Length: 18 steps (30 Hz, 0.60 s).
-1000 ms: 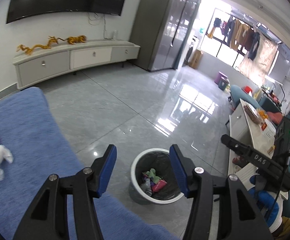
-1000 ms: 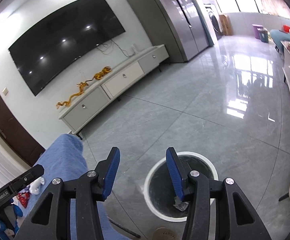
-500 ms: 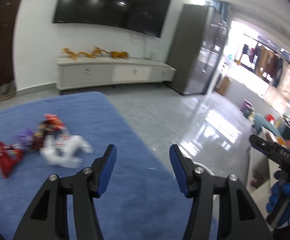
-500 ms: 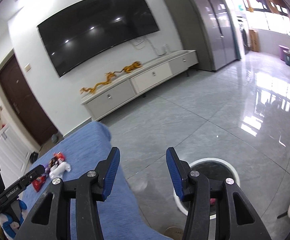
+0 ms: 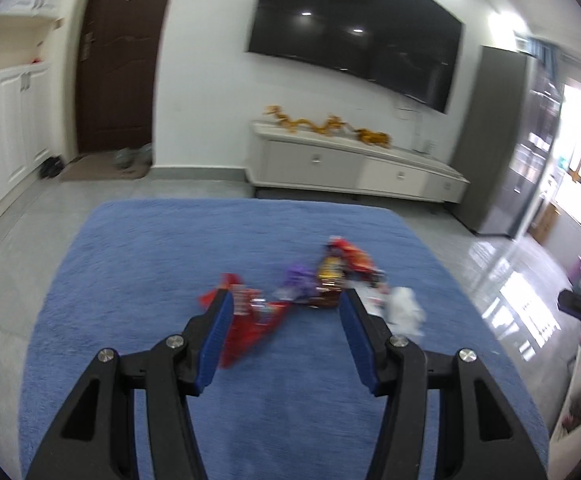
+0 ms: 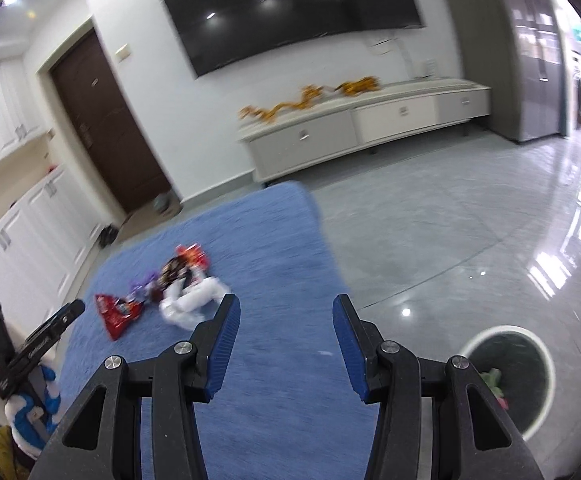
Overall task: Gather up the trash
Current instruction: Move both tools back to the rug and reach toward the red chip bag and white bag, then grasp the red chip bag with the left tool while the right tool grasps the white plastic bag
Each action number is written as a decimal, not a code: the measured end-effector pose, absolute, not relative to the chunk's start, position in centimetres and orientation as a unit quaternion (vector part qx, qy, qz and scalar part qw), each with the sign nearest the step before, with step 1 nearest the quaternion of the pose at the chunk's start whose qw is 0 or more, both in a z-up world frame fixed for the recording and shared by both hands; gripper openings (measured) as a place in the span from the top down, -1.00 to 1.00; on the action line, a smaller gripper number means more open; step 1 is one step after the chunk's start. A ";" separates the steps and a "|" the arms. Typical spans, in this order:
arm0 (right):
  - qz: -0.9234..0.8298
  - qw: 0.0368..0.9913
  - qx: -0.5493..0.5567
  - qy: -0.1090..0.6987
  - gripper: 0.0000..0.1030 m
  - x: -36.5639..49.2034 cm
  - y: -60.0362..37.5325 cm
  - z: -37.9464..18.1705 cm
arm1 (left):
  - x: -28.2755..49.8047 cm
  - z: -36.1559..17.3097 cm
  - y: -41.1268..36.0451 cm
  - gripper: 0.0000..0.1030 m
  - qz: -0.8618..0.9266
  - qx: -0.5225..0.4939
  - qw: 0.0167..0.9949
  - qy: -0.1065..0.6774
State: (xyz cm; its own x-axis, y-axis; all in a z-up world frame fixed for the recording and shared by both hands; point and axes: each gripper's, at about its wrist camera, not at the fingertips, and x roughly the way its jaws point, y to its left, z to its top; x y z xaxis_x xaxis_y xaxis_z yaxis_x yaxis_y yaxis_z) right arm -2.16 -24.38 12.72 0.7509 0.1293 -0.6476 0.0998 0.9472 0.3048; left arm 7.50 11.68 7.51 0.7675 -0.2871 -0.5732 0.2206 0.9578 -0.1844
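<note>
A heap of trash lies on a blue cloth-covered surface (image 5: 170, 248): a red wrapper (image 5: 250, 320), a purple wrapper (image 5: 296, 276), a dark and orange packet (image 5: 330, 268) and crumpled white paper (image 5: 404, 310). My left gripper (image 5: 286, 336) is open and empty, just short of the heap, aimed at the red wrapper. My right gripper (image 6: 282, 340) is open and empty over the blue surface (image 6: 270, 240), right of the heap, whose red wrapper (image 6: 116, 312) and white paper (image 6: 194, 300) show. The white-rimmed bin (image 6: 510, 376) with trash inside stands on the floor at lower right.
A white TV cabinet (image 5: 354, 168) with gold ornaments stands under a wall TV (image 5: 354, 32). A dark door (image 5: 118, 60) and white cupboards (image 5: 2, 128) are at the left. Glossy grey floor (image 6: 450, 240) lies right of the blue surface.
Both grippers have swung left, away from the bin and toward the trash heap on the blue surface. The left one now faces the heap closely. Both jaws stay open.
</note>
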 end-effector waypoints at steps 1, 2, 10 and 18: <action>0.016 0.920 0.157 0.359 0.11 -1.2 -23.4 12.5 | 8.1 7.1 12.5 -0.03 -0.128 -0.057 0.938 0.316; 0.026 0.918 0.151 0.366 0.11 -0.1 -22.4 12.1 | 8.7 6.8 13.0 -0.03 -0.124 -0.059 0.938 0.319; 0.080 0.896 0.131 0.416 0.07 6.0 -17.1 8.6 | 12.6 3.9 13.7 -0.03 -0.130 -0.069 0.927 0.345; 0.092 0.879 0.143 0.446 0.06 10.4 -15.4 5.6 | 13.9 1.4 12.9 -0.02 -0.133 -0.087 0.912 0.377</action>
State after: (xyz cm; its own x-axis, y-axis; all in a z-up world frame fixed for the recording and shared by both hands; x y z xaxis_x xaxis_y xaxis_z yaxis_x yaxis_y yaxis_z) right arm 10.36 -15.37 5.56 0.5856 0.2896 -0.7571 -0.0337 0.9419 0.3342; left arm 13.91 12.88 1.43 0.6796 -0.3082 -0.6657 0.1776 0.9496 -0.2584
